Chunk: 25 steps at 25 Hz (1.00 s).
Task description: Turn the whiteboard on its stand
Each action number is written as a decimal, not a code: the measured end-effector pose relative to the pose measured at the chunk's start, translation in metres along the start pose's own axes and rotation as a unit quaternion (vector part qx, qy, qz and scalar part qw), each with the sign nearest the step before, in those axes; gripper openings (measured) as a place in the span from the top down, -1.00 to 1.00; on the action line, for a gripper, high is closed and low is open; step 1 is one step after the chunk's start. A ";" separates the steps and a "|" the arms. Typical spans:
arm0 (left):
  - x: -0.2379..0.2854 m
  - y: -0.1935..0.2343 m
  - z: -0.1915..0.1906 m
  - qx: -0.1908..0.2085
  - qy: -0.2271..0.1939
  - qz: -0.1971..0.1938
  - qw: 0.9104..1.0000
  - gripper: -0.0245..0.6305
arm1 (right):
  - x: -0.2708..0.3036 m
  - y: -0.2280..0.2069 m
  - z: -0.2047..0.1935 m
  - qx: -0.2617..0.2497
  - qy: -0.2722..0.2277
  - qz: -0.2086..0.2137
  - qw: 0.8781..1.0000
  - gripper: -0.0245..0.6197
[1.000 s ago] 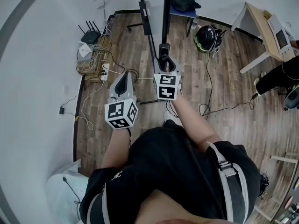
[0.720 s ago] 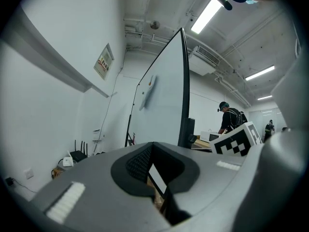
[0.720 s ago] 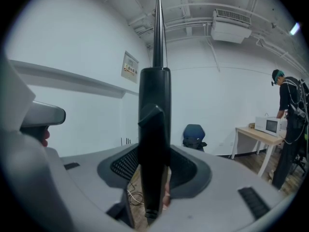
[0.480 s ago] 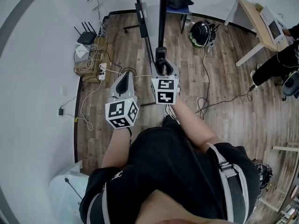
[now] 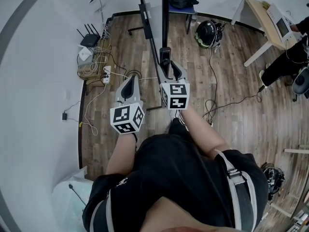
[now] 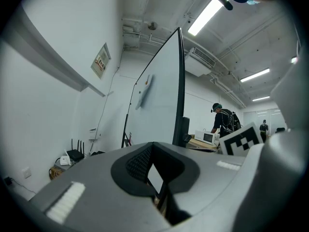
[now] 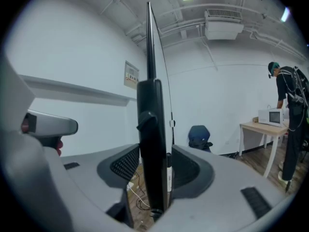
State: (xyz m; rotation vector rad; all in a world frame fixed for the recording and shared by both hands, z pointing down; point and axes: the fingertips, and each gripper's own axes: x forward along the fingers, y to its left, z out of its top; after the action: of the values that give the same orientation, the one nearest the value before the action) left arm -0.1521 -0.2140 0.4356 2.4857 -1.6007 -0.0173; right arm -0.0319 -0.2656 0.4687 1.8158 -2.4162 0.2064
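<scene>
Two claws reach out level over a wooden floor (image 5: pixel 231 81) toward the whiteboard (image 6: pixel 159 95), which stands upright on its stand straight ahead, its white face angled toward the wall on the left. The right claw (image 5: pixel 169 65) is pinching the black upright (image 7: pixel 153 144) at the board's near edge, which fills the gap between both ribbed pads; from this claw the board appears edge-on as a thin dark line rising toward the ceiling. The left claw (image 5: pixel 129 79) hangs just beside it, apart from the board, its jaws pressed almost together with nothing between them. Loose cables (image 5: pixel 94 64) and a router (image 5: pixel 89 37) lie along the wall. Past the board sits a blue chair (image 7: pixel 199 135), and farther right a person (image 7: pixel 289 110) stands at a table (image 5: pixel 253 11).
</scene>
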 end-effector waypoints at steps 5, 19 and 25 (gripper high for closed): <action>0.002 -0.009 0.005 0.003 -0.006 -0.008 1.000 0.90 | -0.039 -0.012 0.026 -0.005 -0.068 0.003 0.998 0.28; 0.000 -0.045 0.014 0.006 -0.024 -0.035 0.999 0.90 | -0.107 -0.034 0.079 -0.029 -0.157 -0.042 0.986 0.91; -0.009 -0.048 0.010 0.005 -0.022 -0.031 0.999 0.90 | -0.112 -0.036 0.054 -0.019 -0.125 -0.042 0.991 0.91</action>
State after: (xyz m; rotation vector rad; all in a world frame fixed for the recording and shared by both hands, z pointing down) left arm -0.1140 -0.1882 0.4170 2.5589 -1.5446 -0.0721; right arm 0.0336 -0.1796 0.3977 2.0310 -2.4730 -0.0781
